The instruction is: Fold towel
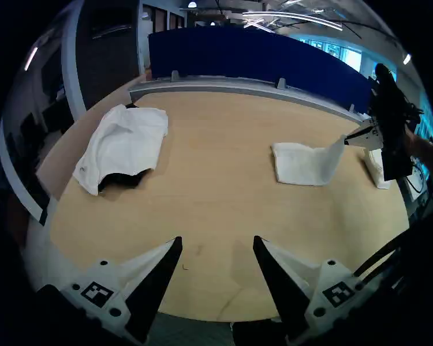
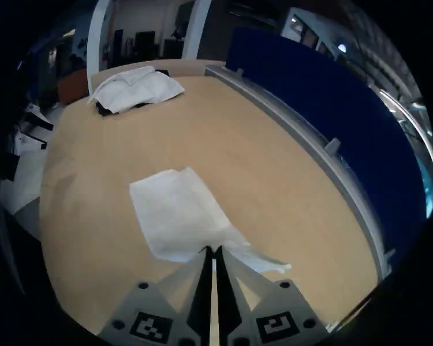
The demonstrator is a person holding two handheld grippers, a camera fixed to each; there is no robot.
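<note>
R gripper (image 2: 213,252) is clamped on one corner of the white towel (image 2: 173,213), corner held just above the tabletop (image 2: 262,173), rest lying flat. L gripper (image 1: 216,245) hangs over the near edge, fingers apart. Crumpled white cloth pile (image 1: 124,144) lies well apart, at a far corner.

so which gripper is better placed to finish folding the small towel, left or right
Right. The right gripper is shut on an edge of the small towel, lifting it off the table. The left gripper hangs open over bare wood, well apart from that towel.
</note>
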